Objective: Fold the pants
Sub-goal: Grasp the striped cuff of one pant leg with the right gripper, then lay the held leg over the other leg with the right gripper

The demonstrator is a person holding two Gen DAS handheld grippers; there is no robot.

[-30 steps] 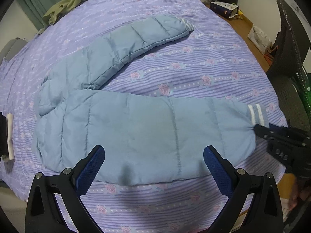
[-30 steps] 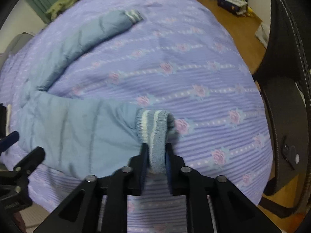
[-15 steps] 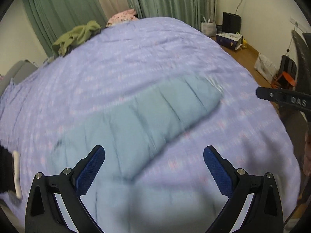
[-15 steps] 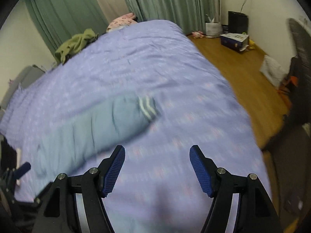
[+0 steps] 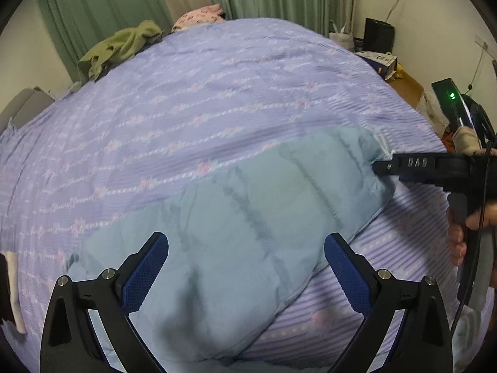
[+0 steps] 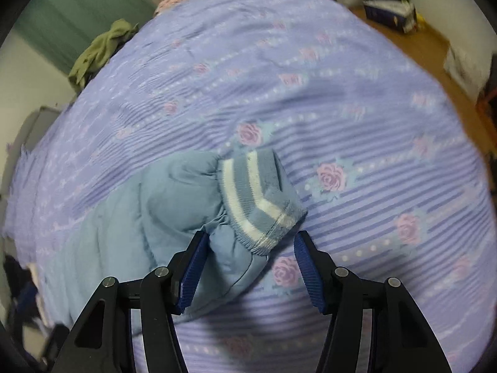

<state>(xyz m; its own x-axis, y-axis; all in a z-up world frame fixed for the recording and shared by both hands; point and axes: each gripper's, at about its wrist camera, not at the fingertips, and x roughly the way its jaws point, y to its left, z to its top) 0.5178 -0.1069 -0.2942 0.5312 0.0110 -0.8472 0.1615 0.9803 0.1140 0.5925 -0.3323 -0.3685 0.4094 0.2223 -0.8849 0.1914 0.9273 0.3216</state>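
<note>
Light blue padded pants [image 5: 248, 223] lie on a purple flowered bedspread [image 5: 217, 108]. My left gripper [image 5: 245, 267] hangs wide open over one leg's middle, with nothing pressed between its fingers. That leg's striped knit cuff [image 6: 261, 192] lies at the leg's right end. My right gripper [image 6: 248, 248] stands over the cuff with its jaws closing. The cuff and bunched fabric sit between its pads [image 6: 192, 267], which do not press on them. In the left wrist view the right gripper [image 5: 385, 166] reaches the cuff from the right, held by a person's hand [image 5: 466, 233].
A green garment [image 5: 121, 48] and a pink one [image 5: 198, 15] lie at the bed's far end before green curtains. The wooden floor [image 6: 435, 46] on the right holds a box [image 5: 380, 60] and bags. The bed's right edge drops off close to the cuff.
My right gripper let go of the near leg's cuff and opened. Both grippers swept across the bed to the other leg, and the right one came down over its cuff.
</note>
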